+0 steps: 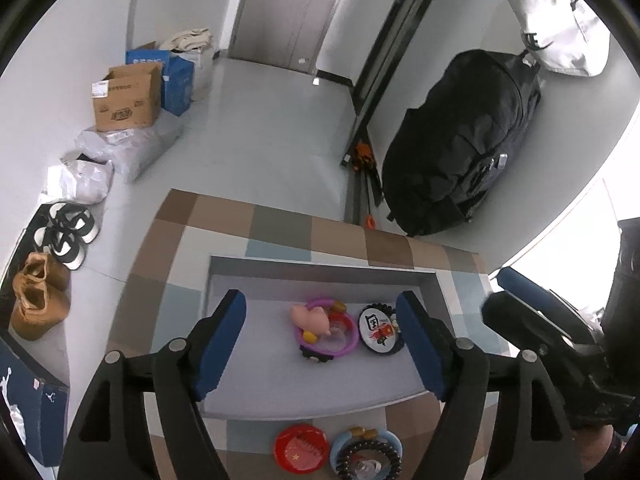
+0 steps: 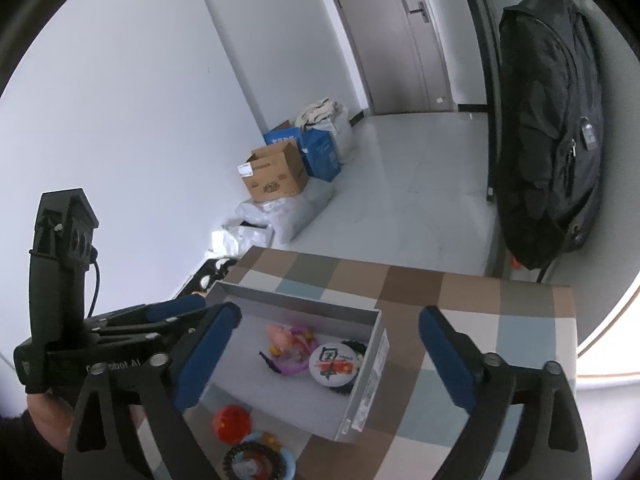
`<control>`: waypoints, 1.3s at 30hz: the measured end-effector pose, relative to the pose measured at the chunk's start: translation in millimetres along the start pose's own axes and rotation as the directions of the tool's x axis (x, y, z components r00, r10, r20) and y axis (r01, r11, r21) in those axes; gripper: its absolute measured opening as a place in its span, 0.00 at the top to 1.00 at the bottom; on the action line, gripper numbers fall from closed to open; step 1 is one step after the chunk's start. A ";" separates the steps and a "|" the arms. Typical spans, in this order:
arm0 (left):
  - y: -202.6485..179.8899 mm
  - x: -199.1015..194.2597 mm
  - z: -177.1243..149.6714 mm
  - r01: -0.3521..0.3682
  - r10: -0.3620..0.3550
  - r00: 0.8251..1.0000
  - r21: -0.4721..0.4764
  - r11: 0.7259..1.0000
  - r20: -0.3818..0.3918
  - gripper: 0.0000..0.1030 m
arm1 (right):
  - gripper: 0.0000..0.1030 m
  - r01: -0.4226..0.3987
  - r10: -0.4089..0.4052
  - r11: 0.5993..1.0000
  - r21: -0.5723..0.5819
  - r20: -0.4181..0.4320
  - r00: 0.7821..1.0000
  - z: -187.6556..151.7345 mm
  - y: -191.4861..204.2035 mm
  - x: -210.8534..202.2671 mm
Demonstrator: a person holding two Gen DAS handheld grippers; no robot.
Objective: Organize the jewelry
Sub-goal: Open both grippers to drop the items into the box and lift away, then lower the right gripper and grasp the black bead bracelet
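A shallow grey box (image 1: 256, 280) (image 2: 360, 392) sits on the checked tabletop. Inside lie a purple ring bracelet with a pink pig charm (image 1: 320, 326) (image 2: 288, 344) and a round white badge on a black coil band (image 1: 380, 332) (image 2: 334, 364). In front of the box lie a red round badge (image 1: 302, 448) (image 2: 232, 420) and a blue ring with a black coil hair tie (image 1: 366, 456) (image 2: 260, 462). My left gripper (image 1: 320, 348) is open and empty above the box. My right gripper (image 2: 328, 356) is open and empty over the box's right side.
The checked table (image 1: 280, 216) (image 2: 460, 300) ends at the floor beyond. A black backpack (image 1: 460, 140) (image 2: 552, 140) hangs at the right. Cardboard boxes (image 1: 128, 96) (image 2: 276, 176), plastic bags and shoes (image 1: 40, 296) line the left wall.
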State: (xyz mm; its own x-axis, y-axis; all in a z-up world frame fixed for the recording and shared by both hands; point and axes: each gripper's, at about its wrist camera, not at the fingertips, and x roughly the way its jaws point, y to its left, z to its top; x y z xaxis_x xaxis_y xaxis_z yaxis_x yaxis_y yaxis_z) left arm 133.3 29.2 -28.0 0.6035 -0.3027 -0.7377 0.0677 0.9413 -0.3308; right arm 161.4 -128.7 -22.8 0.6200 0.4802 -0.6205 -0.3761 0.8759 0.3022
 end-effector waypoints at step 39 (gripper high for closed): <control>18.7 -61.5 -64.9 -0.100 0.108 0.992 -0.110 0.989 0.067 0.12 | 0.00 -0.001 -0.004 0.999 -0.043 -0.120 0.993 -93.2 37.2 -26.1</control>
State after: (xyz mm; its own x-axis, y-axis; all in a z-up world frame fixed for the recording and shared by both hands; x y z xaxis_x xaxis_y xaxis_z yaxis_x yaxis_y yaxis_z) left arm 45.9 55.7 -27.0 0.6592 -0.1890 -0.7278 -0.0809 0.9445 -0.3185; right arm 67.1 -112.9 -62.8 0.5345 0.4680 -0.7038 -0.4059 0.8726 0.2719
